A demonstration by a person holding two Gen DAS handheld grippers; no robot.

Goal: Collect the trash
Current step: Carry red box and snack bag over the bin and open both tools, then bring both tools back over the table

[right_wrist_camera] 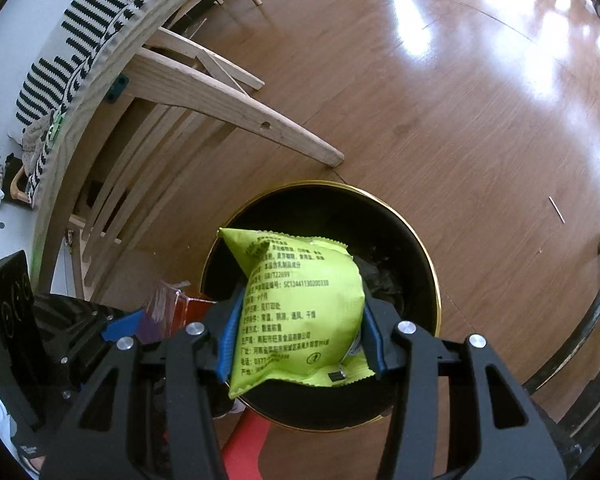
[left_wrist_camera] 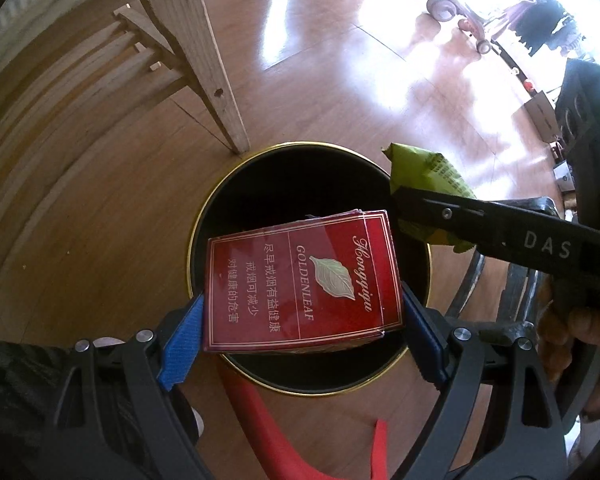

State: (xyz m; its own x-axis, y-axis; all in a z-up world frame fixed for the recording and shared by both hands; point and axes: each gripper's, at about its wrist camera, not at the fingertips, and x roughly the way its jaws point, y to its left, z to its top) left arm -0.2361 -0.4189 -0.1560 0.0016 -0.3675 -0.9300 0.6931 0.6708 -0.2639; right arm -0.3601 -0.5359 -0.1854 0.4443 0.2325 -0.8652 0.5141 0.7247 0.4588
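Note:
My left gripper (left_wrist_camera: 300,312) is shut on a red cigarette pack (left_wrist_camera: 300,280) and holds it flat above the open mouth of a black bin with a gold rim (left_wrist_camera: 236,176). My right gripper (right_wrist_camera: 300,320) is shut on a lime-green snack packet (right_wrist_camera: 300,304), also above the bin (right_wrist_camera: 412,240). In the left wrist view the right gripper's black arm (left_wrist_camera: 500,232) and the packet (left_wrist_camera: 424,168) sit over the bin's right rim. In the right wrist view the cigarette pack (right_wrist_camera: 192,308) shows partly at the left.
The bin stands on a wooden floor (left_wrist_camera: 340,92) beside a wooden table leg (left_wrist_camera: 216,80). A table top with a black-and-white cloth (right_wrist_camera: 100,12) is at the left. A dark curved chair frame (right_wrist_camera: 580,320) is at the right. A red object (left_wrist_camera: 268,428) lies below the bin.

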